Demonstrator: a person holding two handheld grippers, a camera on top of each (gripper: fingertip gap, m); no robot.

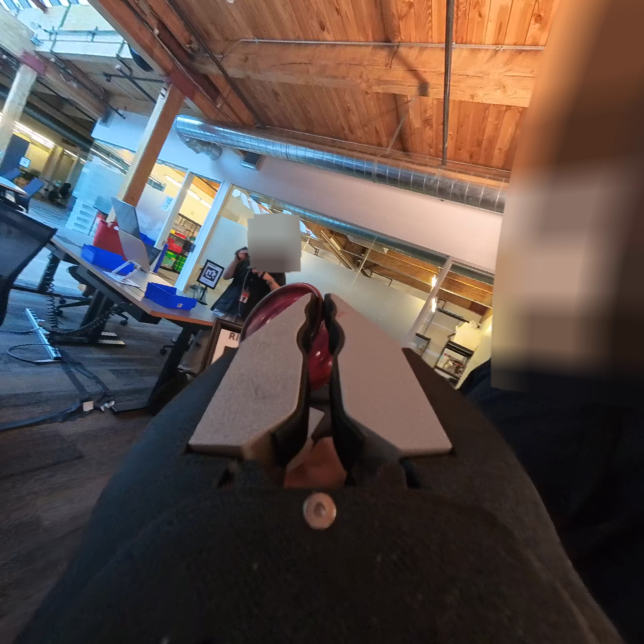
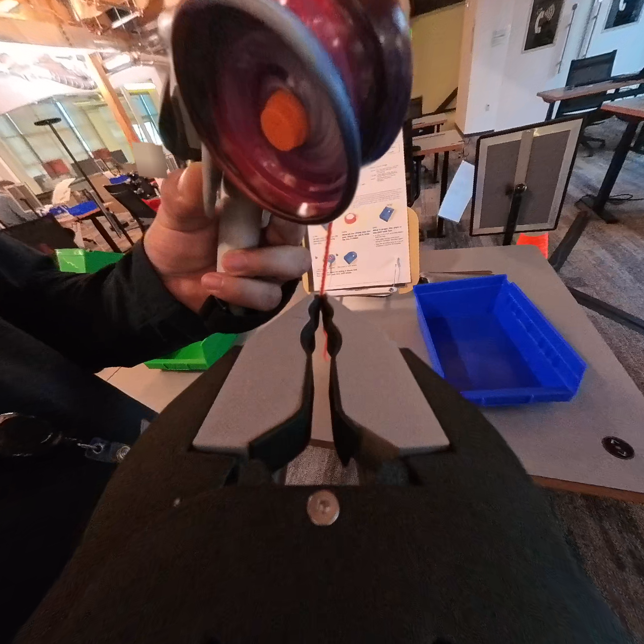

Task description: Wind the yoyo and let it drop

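Left gripper (image 1: 322, 299) has its jaws clamped on the rim of one half of the dark red glossy plastic yoyo (image 1: 319, 352), black wavy pads pressing the thin edge from both sides; the rest of the yoyo disc shows behind the left finger. In the right wrist view that same yoyo (image 2: 278, 115) is held up high, well above the tabletop, side face toward the camera with an orange round hub (image 2: 284, 120) at the centre, slightly blurred. The person's left hand (image 2: 209, 244), in a black sleeve, grips the white handle of the left gripper just below the yoyo. A thin red string (image 2: 326, 259) runs taut from the yoyo's lower edge straight down into the right gripper (image 2: 321, 299), whose jaws are pinched together on the string, with a short red tail visible between the pads lower down. On the grey tabletop (image 2: 557, 435): an empty blue plastic bin (image 2: 495, 341) at right, a green plastic bin (image 2: 188, 355) at left partly behind the sleeve, and a printed instruction sheet on a stand (image 2: 369, 240) behind the string.
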